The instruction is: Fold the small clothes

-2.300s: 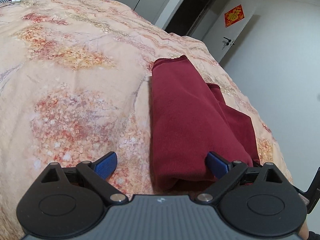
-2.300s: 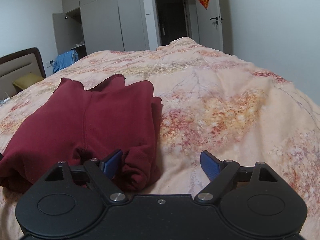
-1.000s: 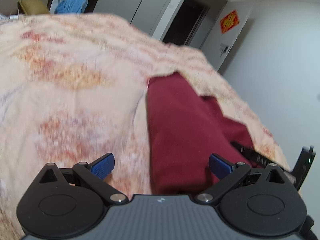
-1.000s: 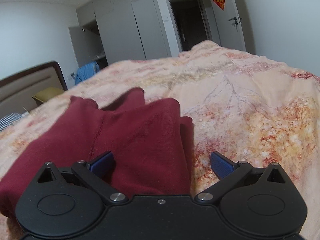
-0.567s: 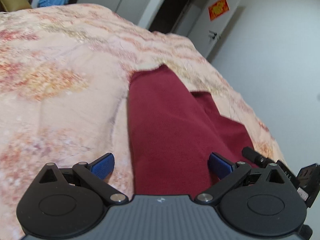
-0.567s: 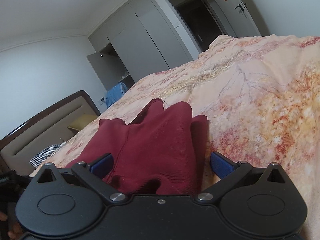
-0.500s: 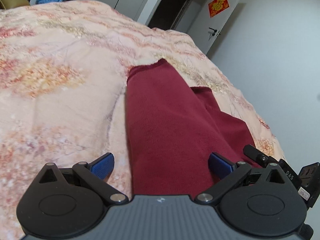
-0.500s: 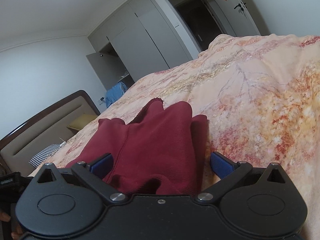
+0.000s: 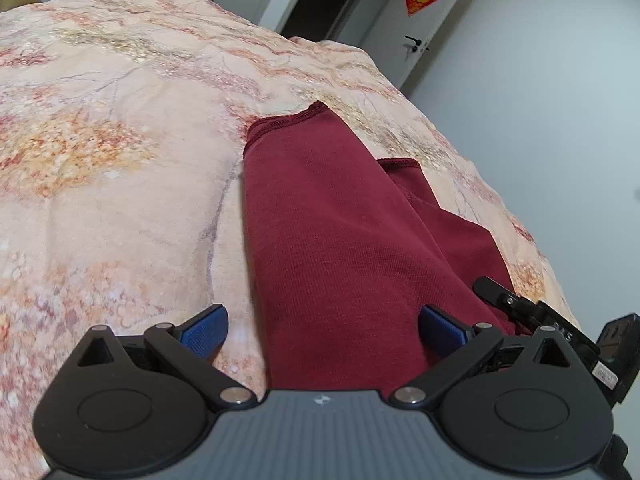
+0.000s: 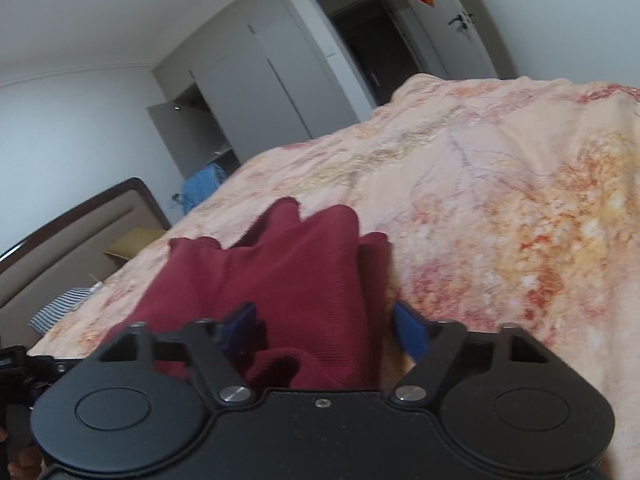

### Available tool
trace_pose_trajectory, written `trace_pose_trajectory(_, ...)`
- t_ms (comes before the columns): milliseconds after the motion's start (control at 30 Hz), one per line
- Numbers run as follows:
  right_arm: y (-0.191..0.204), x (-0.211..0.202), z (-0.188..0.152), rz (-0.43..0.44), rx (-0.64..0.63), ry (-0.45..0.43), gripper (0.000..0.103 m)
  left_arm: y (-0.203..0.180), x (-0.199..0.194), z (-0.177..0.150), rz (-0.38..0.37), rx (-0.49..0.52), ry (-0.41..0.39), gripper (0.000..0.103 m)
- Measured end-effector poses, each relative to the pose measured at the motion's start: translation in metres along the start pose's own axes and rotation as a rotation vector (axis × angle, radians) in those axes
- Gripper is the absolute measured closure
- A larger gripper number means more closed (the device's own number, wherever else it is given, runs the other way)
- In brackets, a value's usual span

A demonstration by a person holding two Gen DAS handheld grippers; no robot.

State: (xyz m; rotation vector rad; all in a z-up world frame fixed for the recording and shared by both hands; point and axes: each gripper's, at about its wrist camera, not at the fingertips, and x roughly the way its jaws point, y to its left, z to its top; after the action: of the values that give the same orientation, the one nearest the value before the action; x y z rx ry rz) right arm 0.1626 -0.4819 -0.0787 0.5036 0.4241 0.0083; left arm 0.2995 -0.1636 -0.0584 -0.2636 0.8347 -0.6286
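Note:
A folded dark red garment (image 9: 340, 232) lies on a floral peach bedspread (image 9: 112, 184). My left gripper (image 9: 324, 330) is open, its blue pads straddling the garment's near left edge. In the right wrist view the same garment (image 10: 288, 272) bunches up between the blue pads of my right gripper (image 10: 322, 330), whose jaws stand partly closed around its near right edge; the fabric is not visibly pinched. The right gripper's black body (image 9: 532, 312) shows at the lower right of the left wrist view.
The bed edge drops off at the right (image 9: 552, 272). Beyond the bed are grey wardrobes (image 10: 256, 92), a dark doorway (image 10: 368, 40), a white door (image 9: 424, 32), a headboard (image 10: 76, 236) and a blue cloth (image 10: 202, 184).
My right gripper's jaws have narrowed around the garment's right edge and it tilted. My left gripper shifted slightly closer over the garment's left edge and stays open.

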Motion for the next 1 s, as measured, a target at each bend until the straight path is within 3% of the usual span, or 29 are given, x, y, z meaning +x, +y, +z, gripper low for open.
trace_pose_trajectory(133,0.002,0.002,-0.001,-0.014,-0.012,0.000,0.041,0.001,0.002,0.004,-0.015,0.013,0.022,0.000)
trace_pose_trajectory(367,0.016,0.006,-0.007,-0.059,-0.092,-0.018,0.043,0.002,0.004,0.007,-0.025,0.025,0.042,0.000)
trace_pose_trajectory(600,0.021,0.006,-0.008,-0.067,-0.129,-0.023,0.052,0.000,0.005,0.010,-0.020,0.040,0.057,0.002)
trace_pose_trajectory(667,0.026,0.006,-0.006,-0.075,-0.150,-0.015,0.058,-0.002,0.004,0.012,-0.032,0.035,0.057,0.009)
trace_pose_trajectory(733,0.033,0.006,-0.003,-0.072,-0.178,-0.003,0.073,-0.004,0.002,0.014,-0.050,0.025,0.060,0.017)
trace_pose_trajectory(800,0.041,0.005,-0.001,-0.084,-0.211,0.002,0.078,-0.005,0.000,0.015,-0.045,0.023,0.062,0.024)
trace_pose_trajectory(1000,0.058,-0.006,0.008,-0.091,-0.245,-0.021,0.083,-0.012,-0.012,0.019,-0.027,0.030,0.050,0.048)
